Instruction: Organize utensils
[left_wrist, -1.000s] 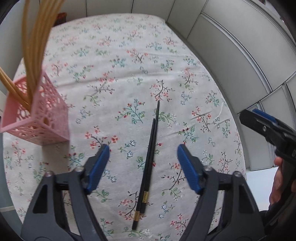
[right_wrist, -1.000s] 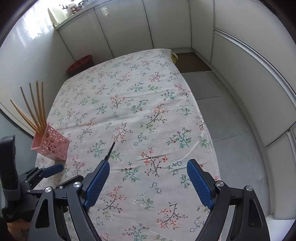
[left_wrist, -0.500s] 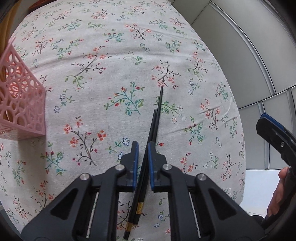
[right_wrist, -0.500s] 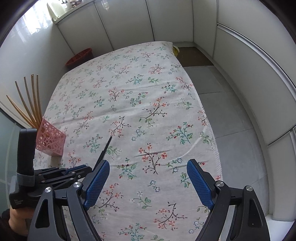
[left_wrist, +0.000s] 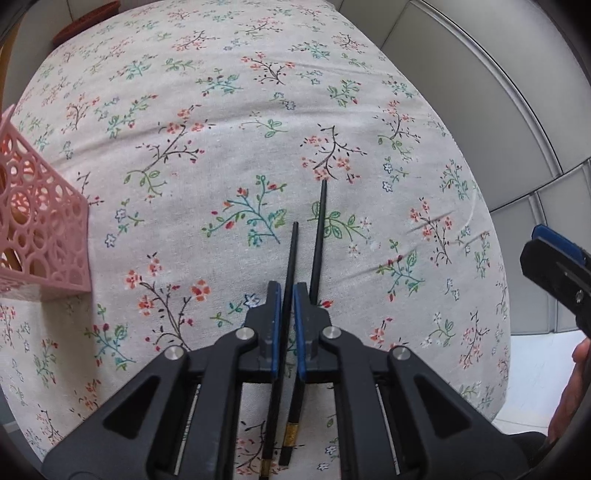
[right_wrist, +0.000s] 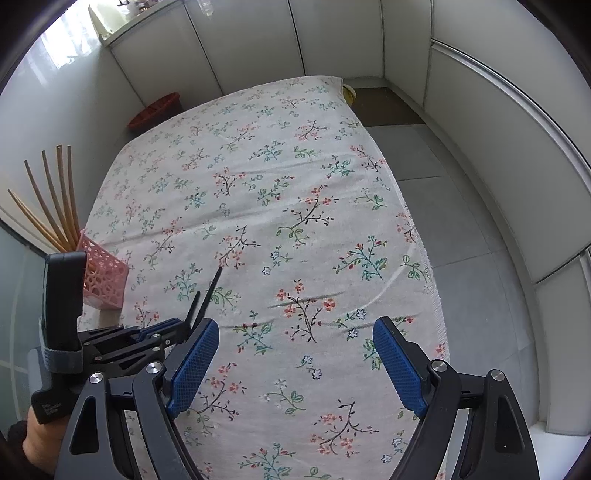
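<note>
Two black chopsticks lie on the floral tablecloth. My left gripper (left_wrist: 287, 291) is shut on one black chopstick (left_wrist: 291, 251), whose tip points away. The second black chopstick (left_wrist: 318, 232) runs just right of the jaws and passes under the right finger; whether it is also gripped I cannot tell. Both tips show in the right wrist view (right_wrist: 207, 291) beside the left gripper (right_wrist: 173, 326). A pink lattice holder (left_wrist: 40, 229) stands at the left, holding several wooden chopsticks (right_wrist: 55, 199). My right gripper (right_wrist: 295, 365) is open and empty above the cloth.
The table's right edge (right_wrist: 424, 266) drops to a grey tiled floor. A red basket (right_wrist: 157, 110) sits past the table's far left corner. White cabinets line the back and right walls. The right gripper shows at the right edge of the left wrist view (left_wrist: 554, 266).
A second ago my left gripper was open over the black chopsticks. It lowered and shut on them, and the two tips have spread apart. The right gripper stayed open.
</note>
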